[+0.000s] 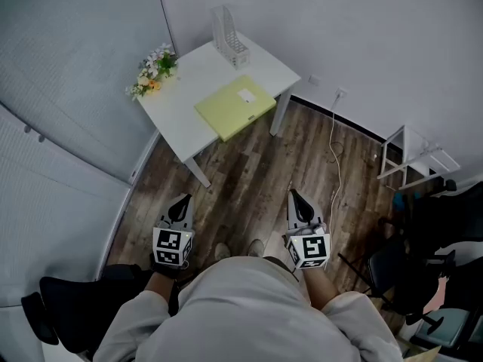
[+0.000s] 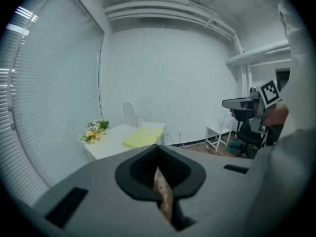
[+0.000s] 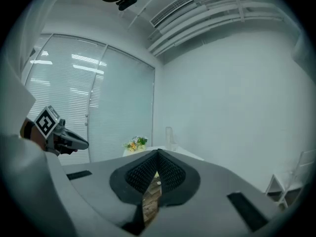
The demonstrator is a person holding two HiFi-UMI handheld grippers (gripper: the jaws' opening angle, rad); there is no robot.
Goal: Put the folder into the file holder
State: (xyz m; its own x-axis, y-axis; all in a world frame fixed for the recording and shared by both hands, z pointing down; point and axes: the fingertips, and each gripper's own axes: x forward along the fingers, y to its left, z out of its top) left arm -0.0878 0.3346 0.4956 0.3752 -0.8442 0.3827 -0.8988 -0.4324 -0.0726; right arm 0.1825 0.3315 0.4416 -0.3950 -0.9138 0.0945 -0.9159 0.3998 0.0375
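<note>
**Head view check: folder flat on the table, both grippers shut and empty**

Looking down on a white table [image 1: 181, 111] tucked into the corner of the room. Got the yellow-green folder [image 1: 235, 105] lying flat on the near half, white label up, reaching right to the table's near edge. Not in the file holder [image 1: 229, 38] yet. Can see that standing upright at the far corner, a bit apart from the folder. Also spotted a small bunch of flowers [image 1: 153, 70] at the table's left corner.

Holding the left gripper [image 1: 181, 202] and the right gripper [image 1: 296, 200] low over the wood floor [image 1: 249, 176], close to the body, well apart from the table and touching nothing.

Left gripper view: jaws pressed together, nothing pinched, just a sliver of floor showing through the seam. Folder, holder and flowers all visible past the tips, way off. Same deal in the right gripper view: closed tight on nothing, with flowers and holder in the distance.

Off to the right in the head view: a white cable [image 1: 334, 157] trailing across the floor, a small white rack [image 1: 407, 153] against the wall, and a black chair [image 1: 392, 266].
</note>
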